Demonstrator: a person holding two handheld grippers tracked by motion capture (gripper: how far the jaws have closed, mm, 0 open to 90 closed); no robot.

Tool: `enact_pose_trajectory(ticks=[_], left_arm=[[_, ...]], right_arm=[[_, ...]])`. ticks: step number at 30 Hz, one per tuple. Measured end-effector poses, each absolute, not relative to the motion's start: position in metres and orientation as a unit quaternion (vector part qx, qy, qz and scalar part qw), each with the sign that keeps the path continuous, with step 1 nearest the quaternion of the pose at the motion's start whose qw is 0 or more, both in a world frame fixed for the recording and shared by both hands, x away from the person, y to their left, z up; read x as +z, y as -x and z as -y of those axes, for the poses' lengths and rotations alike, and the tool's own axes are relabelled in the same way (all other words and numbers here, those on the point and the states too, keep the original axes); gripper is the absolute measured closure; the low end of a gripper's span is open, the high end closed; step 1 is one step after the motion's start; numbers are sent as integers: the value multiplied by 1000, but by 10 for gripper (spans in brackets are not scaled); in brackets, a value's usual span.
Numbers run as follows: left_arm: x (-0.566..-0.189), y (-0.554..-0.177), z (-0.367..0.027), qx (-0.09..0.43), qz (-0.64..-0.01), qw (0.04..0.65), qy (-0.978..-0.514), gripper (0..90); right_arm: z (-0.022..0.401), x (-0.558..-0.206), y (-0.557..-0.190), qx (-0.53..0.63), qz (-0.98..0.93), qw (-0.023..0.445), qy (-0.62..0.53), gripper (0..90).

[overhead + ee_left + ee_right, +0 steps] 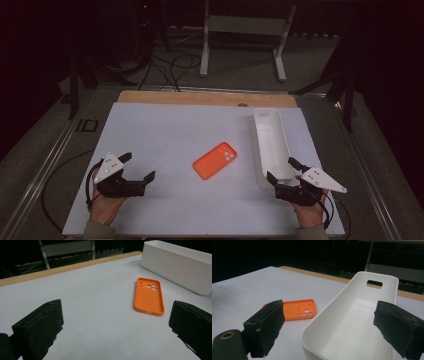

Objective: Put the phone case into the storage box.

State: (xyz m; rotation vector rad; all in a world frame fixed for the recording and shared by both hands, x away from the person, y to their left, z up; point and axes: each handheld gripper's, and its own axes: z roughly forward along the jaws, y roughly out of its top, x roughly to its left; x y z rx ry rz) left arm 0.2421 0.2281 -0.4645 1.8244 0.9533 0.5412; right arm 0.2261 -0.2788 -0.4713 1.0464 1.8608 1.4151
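The orange case [215, 160] lies flat, hollow side up, near the middle of the white mat [165, 130], with bare mat on every side of it. Its camera cutouts sit at the end nearer the bin [272, 145], and the case lies at a slant to the mat's edges. The bin, long and white, stands just to its right, apart from it, running from the far edge of the mat toward the near right corner; a slot handle pierces its far end wall.

The right gripper [282, 169] sits at the bin's near end, jaws spread wide either side of that end, pads not pressing on the rim in the right gripper view [329, 322].

The left gripper [137, 166] rests well to the left of the case, jaws wide apart with nothing between them, and open mat stretches from it to the case [149, 296].

A strip of wooden tabletop [200, 97] shows past the mat's far edge.
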Motion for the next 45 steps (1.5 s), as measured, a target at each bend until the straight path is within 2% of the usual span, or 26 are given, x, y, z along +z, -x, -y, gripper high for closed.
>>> enact_pose_trajectory(ticks=[10,28,45], left_arm=[[-452,-258,-199,214,-372,444,-787,3],[-467,-310,-118,164,-336,363,-853,3],[-488,-336,-85,120,-329,306,-885,3]], right_arm=[[276,-473,-228,524,-701,284,-392,92],[279,-473,-228,524,-699,283,-396,92],[279,-474,-229,523,-699,282,-397,92]])
